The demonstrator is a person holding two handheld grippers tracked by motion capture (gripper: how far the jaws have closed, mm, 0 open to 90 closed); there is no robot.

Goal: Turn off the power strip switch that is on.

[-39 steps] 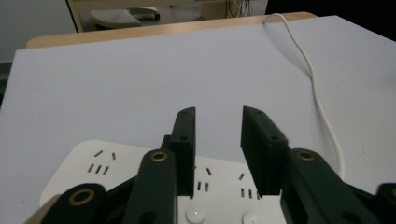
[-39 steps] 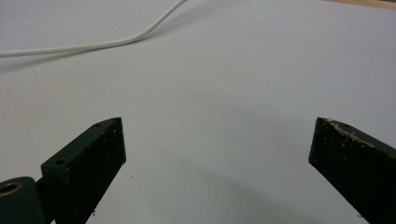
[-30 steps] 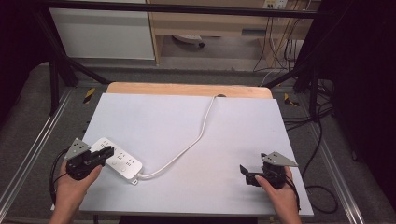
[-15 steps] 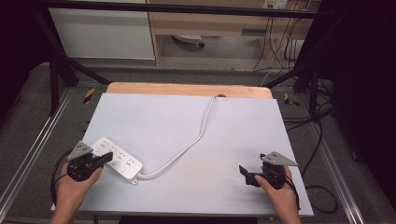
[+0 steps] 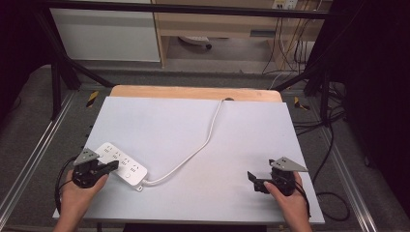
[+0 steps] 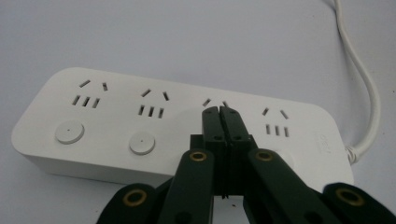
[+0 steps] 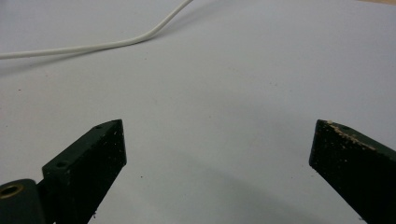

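The left gripper point(image 6: 219, 112) has just pinched its jaws together with nothing between them, its tips now over the white power strip point(image 5: 121, 164) at the table's point(image 5: 241, 145) near-left. The right gripper point(image 5: 256, 181) stays put, jaws spread wide. Farther back, the cord point(image 5: 203, 145) lies unchanged.

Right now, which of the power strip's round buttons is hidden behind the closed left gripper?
The third button from the end away from the cord: the shut left gripper covers it on the power strip, while the first button and second button lie uncovered.
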